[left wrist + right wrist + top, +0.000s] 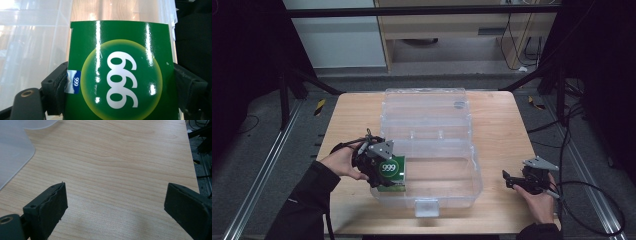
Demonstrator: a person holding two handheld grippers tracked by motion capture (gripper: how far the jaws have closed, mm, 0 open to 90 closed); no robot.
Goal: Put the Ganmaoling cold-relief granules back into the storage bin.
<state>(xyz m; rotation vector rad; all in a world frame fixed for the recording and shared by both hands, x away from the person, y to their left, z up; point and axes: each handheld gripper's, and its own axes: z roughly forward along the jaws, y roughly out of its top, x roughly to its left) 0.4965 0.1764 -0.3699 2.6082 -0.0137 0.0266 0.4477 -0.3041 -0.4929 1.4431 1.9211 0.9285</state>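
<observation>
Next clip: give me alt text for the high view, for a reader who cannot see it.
The left gripper holds a green box marked 999 at the near left corner of an open clear plastic case on a wooden table. The right gripper rests open on the table to the case's right, holding nothing.

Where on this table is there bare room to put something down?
Bare wood lies right of the clear plastic box, around the open right gripper, and in a narrower strip left of it. The middle is crowded: the left gripper holds a green packet at the box's left edge.
</observation>
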